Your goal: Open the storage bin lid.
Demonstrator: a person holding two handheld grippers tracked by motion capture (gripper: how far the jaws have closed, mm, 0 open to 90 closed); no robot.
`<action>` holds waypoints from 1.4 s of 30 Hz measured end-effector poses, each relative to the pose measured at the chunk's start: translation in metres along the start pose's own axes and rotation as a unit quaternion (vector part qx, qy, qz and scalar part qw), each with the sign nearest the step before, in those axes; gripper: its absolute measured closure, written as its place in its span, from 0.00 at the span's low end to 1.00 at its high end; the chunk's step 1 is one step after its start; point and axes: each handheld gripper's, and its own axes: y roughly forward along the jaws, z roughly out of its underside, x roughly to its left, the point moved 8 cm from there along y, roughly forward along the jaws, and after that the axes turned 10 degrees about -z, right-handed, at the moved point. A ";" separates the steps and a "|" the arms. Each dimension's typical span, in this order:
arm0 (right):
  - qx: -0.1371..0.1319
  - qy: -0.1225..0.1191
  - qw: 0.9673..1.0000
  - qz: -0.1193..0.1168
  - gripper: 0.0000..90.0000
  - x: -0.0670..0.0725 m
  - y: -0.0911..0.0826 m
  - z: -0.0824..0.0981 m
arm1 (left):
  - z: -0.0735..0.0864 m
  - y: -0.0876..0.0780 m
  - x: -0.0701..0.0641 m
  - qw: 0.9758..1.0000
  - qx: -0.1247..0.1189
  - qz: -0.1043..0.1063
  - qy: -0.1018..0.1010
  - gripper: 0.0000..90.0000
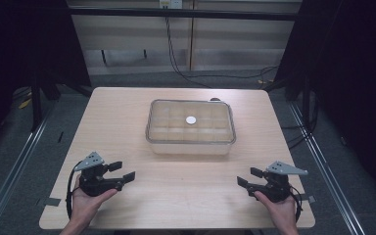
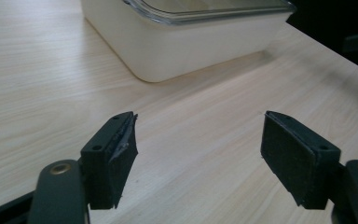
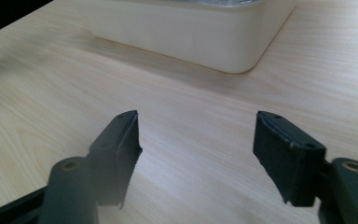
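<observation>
I am looking down on a light wooden table (image 1: 127, 117) with a cream container (image 1: 191, 128) sitting near its middle, a clear lid (image 1: 210, 115) lying on top and a small white round spot (image 1: 191, 120) showing at the lid's centre. I am holding the left gripper (image 1: 122, 171) near the table's front left, jaws spread wide and gripping nothing — bare wood is showing between its pads (image 2: 121, 154). The right gripper (image 1: 249, 177) is hovering at the front right, its jaws likewise parted and empty. Both grippers are pointing inward toward the container and standing well apart from it.
</observation>
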 end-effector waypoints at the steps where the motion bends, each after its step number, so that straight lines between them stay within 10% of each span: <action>1: 0.002 0.000 1.000 -0.002 0.31 0.000 0.000 -0.001 | 0.000 0.001 -0.002 1.000 0.004 -0.001 0.008 0.36; 10: 0.010 -0.007 1.000 -0.001 0.32 0.001 0.005 -0.006 | -0.005 0.011 -0.003 0.999 0.037 0.004 0.027 0.44; 26: -0.025 -0.017 1.000 0.000 0.38 -0.015 -0.004 -0.059 | -0.047 0.010 0.002 0.999 0.005 0.014 0.038 0.52; 42: -0.018 -0.017 1.000 -0.013 0.37 -0.030 0.019 -0.099 | -0.085 0.033 0.024 0.999 0.011 -0.019 0.046 0.38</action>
